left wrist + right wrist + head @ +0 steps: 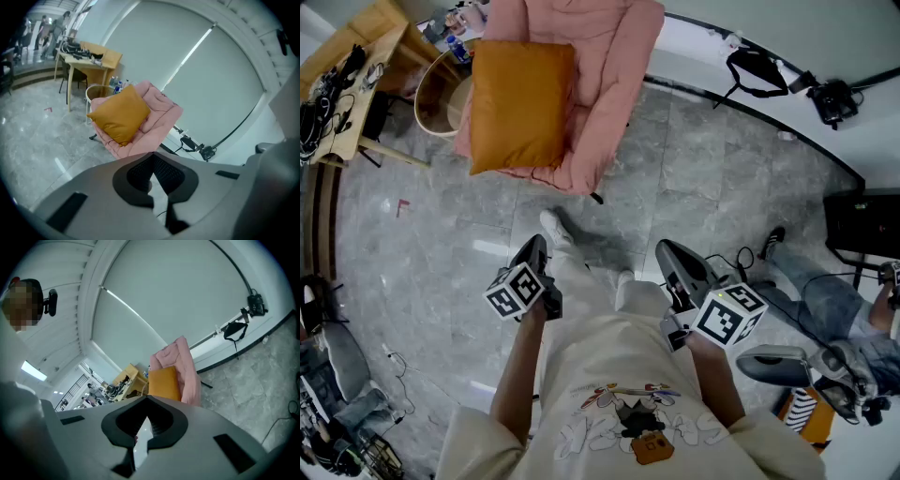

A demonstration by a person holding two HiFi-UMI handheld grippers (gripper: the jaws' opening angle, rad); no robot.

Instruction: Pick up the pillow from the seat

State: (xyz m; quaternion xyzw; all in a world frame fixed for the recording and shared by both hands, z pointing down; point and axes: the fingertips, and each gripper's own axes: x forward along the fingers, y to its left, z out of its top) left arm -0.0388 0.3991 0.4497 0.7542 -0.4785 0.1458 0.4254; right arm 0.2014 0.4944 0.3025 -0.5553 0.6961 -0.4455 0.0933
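Both closed: left tongs (pixel 532 247), right tongs (pixel 673 253); pillow (pixel 520 103) all views, shoe (pixel 553 228) head view only.

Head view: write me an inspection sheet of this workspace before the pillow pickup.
Surface: grey tiled floor; pink chair stands on it.
Job's things: orange pillow lies on the chair seat, untouched.
Clutter: round basket beside the chair; black bag by the wall.
Grippers: left gripper and right gripper both shut, empty, short of the chair.
Cables: black cable on the floor; tangle on the wooden desk.
Surroundings: another person's legs at right.
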